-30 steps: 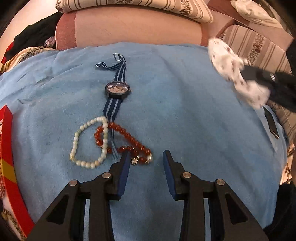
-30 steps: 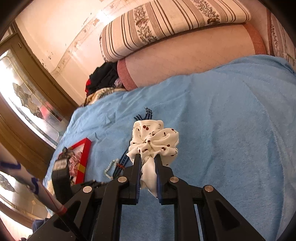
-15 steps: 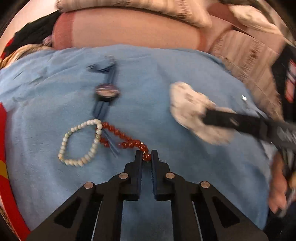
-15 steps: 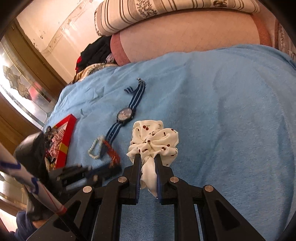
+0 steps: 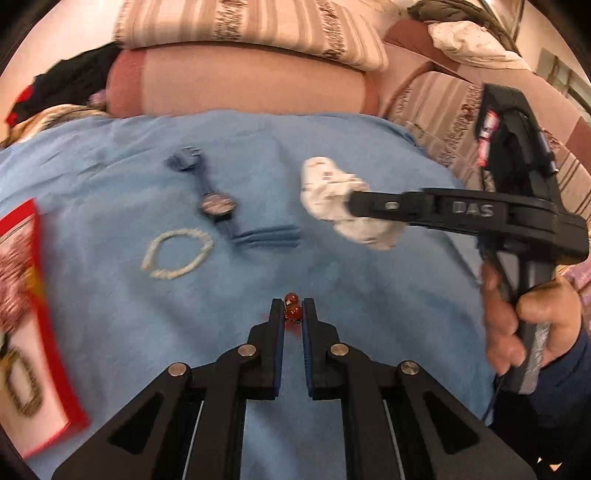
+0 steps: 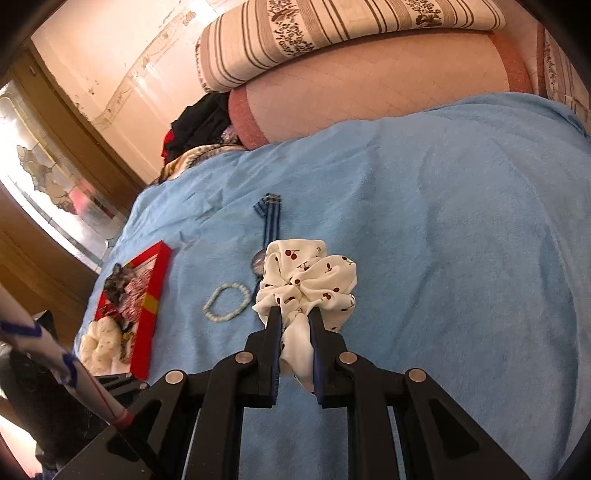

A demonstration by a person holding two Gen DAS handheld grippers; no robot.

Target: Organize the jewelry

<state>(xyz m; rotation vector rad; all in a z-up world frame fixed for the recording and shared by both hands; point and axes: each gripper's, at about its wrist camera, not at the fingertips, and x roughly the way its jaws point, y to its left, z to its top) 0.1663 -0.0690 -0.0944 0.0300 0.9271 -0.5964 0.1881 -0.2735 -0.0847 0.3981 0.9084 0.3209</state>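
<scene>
My left gripper (image 5: 292,308) is shut on the red bead bracelet (image 5: 291,312), held above the blue blanket (image 5: 369,295); only a couple of beads show between the fingers. My right gripper (image 6: 294,317) is shut on a white cherry-print scrunchie (image 6: 310,280), also seen in the left wrist view (image 5: 343,206). A white pearl bracelet (image 5: 177,253) (image 6: 226,301) and a blue striped watch (image 5: 218,203) (image 6: 267,221) lie on the blanket. A red box (image 6: 147,306) (image 5: 33,295) with hair items sits at the left edge.
Striped cushions (image 6: 332,29) and a pink bolster (image 6: 369,85) lie behind the blanket. Dark clothes (image 6: 195,125) are piled at the back left. A cream scrunchie (image 6: 98,345) lies by the red box. A hand (image 5: 524,325) holds the right gripper's handle.
My left gripper closed on the red bead bracelet and lifted it away from the pearl bracelet and watch strap. My right gripper with the scrunchie moved in over the blanket.
</scene>
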